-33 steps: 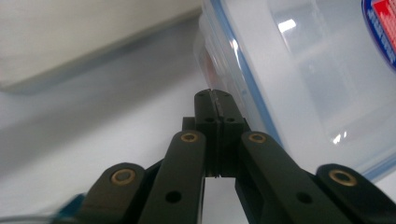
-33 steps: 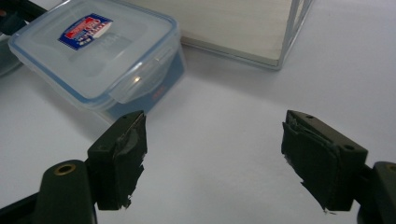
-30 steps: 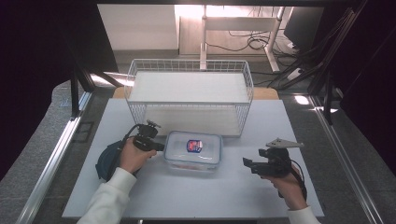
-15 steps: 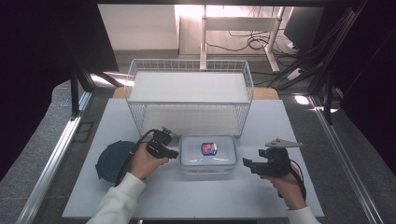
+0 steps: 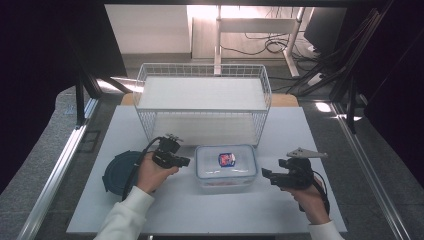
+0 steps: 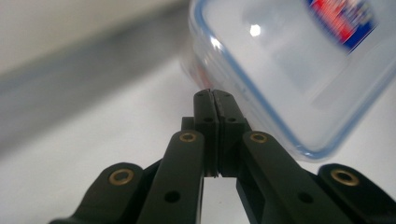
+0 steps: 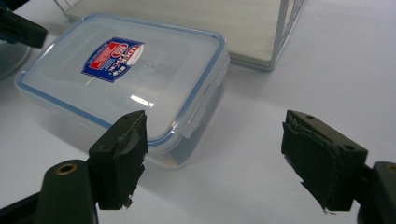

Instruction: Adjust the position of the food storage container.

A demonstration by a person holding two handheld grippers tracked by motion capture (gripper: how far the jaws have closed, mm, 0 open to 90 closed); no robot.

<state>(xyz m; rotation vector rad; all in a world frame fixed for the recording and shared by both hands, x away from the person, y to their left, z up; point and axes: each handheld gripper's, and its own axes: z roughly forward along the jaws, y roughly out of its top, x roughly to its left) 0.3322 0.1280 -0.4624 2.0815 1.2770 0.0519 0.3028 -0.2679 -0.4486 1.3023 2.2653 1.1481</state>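
My left tool (image 5: 186,161), jaws pressed together on nothing, nudges the clear rectangular plastic box with blue-rimmed lid (image 5: 226,166) on the white bench (image 5: 320,135), before the white wire basket (image 5: 202,102). My right tool (image 5: 266,175) waits gaping beside it; grasping is left.

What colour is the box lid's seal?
Blue, running round the clear lid; right gripper view shows it best.

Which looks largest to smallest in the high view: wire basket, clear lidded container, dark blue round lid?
1. wire basket, clearly largest.
2. clear lidded container.
3. dark blue round lid, but the left hand hides part of it, so its rank against the container is unsure.
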